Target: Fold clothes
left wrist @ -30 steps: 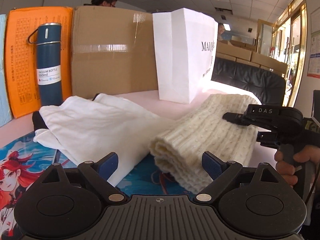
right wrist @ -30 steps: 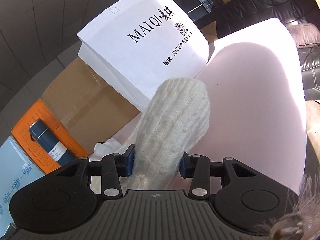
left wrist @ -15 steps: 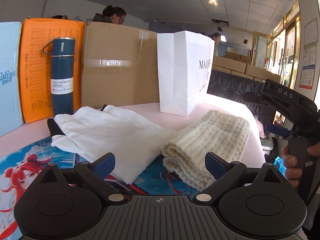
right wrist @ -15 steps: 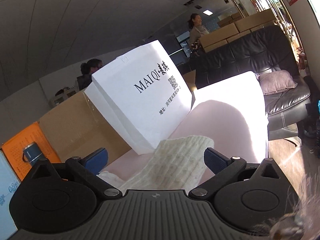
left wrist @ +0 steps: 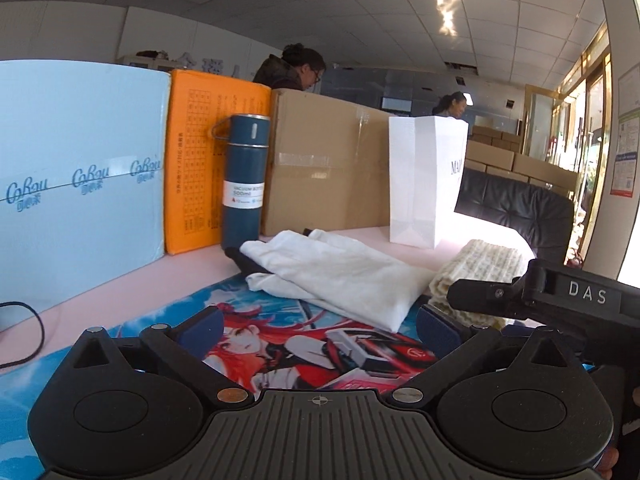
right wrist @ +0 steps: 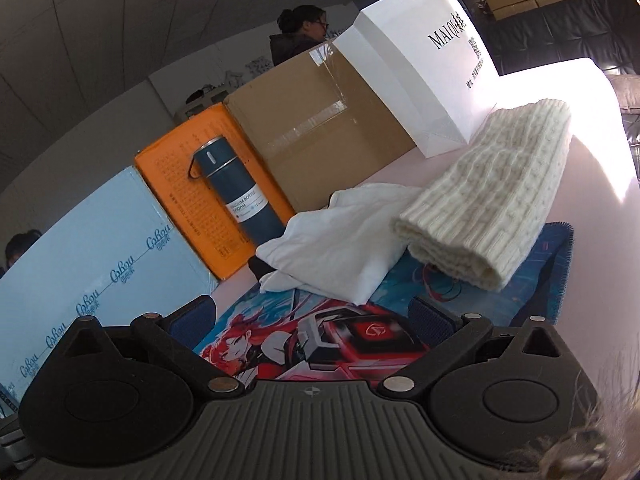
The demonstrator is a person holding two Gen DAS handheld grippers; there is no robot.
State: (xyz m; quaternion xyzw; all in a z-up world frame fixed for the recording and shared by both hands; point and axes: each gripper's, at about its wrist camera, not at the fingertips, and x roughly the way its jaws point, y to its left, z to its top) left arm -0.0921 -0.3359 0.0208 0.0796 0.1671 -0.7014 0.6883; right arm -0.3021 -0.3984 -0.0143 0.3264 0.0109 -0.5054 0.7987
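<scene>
A folded cream knit sweater (right wrist: pixel 488 196) lies on the pink table, its near end on the anime mat (right wrist: pixel 320 332). A folded white garment (right wrist: pixel 344 240) lies to its left, over something dark. In the left wrist view the white garment (left wrist: pixel 340 272) is ahead and the sweater (left wrist: pixel 484 268) is partly hidden behind the right gripper's body. My left gripper (left wrist: pixel 320 326) is open and empty, low over the mat (left wrist: pixel 304 344). My right gripper (right wrist: pixel 314 316) is open and empty, short of both garments.
Along the back stand a light blue box (left wrist: pixel 76 184), an orange box (left wrist: pixel 200 152), a dark blue vacuum bottle (left wrist: pixel 244 176), a cardboard box (left wrist: pixel 328 160) and a white paper bag (left wrist: pixel 424 180). A black cable (left wrist: pixel 24 332) lies at left. A black sofa (left wrist: pixel 516 208) is beyond the table.
My right gripper let go of the sweater, opened and drew back. My left gripper also pulled back and swung left. The sweater now lies folded on the table.
</scene>
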